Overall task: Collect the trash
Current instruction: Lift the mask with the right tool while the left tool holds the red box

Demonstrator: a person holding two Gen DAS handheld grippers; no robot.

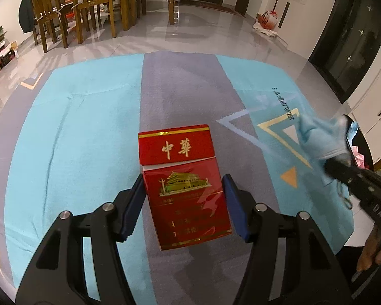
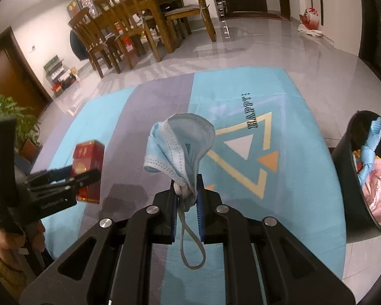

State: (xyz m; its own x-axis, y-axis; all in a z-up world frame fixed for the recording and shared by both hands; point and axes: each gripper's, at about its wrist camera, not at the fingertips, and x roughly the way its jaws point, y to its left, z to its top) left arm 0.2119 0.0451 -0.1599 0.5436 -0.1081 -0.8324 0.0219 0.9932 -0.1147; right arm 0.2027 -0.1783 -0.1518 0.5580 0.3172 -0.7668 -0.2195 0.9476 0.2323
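My left gripper (image 1: 184,190) is shut on a red cigarette box (image 1: 183,185) with gold lettering and holds it above the blue and grey rug (image 1: 76,139). The box's lid is slightly ajar. My right gripper (image 2: 186,190) is shut on a crumpled light blue face mask (image 2: 180,142), its ear loop hanging down between the fingers. In the right wrist view the left gripper with the red box (image 2: 87,162) is at the left. In the left wrist view the right gripper with the mask (image 1: 322,137) is at the right.
A black trash bin (image 2: 348,157) stands at the rug's right edge, holding blue gloves and pink paper. A wooden dining table with chairs (image 2: 129,25) stands on the tiled floor beyond the rug. A potted plant (image 2: 10,122) is at the left. A red bag (image 2: 310,20) lies by the far cabinets.
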